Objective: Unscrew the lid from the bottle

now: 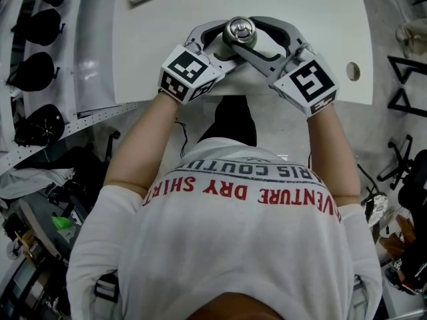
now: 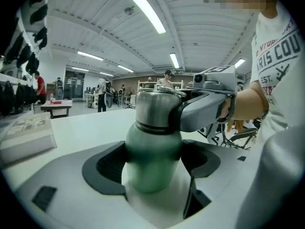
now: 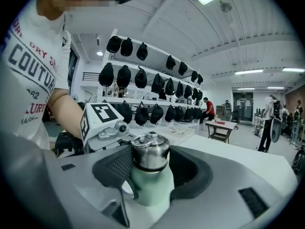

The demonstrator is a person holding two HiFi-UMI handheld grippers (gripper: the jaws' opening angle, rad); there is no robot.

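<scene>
The bottle [image 2: 152,147] stands upright on the white counter [image 1: 300,12], close to its near edge and about midway along it. Its body is pale green, and its steel lid [image 3: 150,157], with a ring [image 3: 143,138] on top, is still on. The left tool [image 2: 153,171] is clenched on the green body, a dark pad pressing each side. The right tool [image 3: 151,168] comes in from the other side, higher up, and grips the lid between its pads. Both tools tilt slightly downward, and the person's forearms reach in over the near edge. A round hole [image 1: 352,71] shows in the counter near its right near corner. A book [image 2: 26,137] lies toward the far left part. Beyond the left edge, shelves carry rows of black caps [image 3: 143,82].
</scene>
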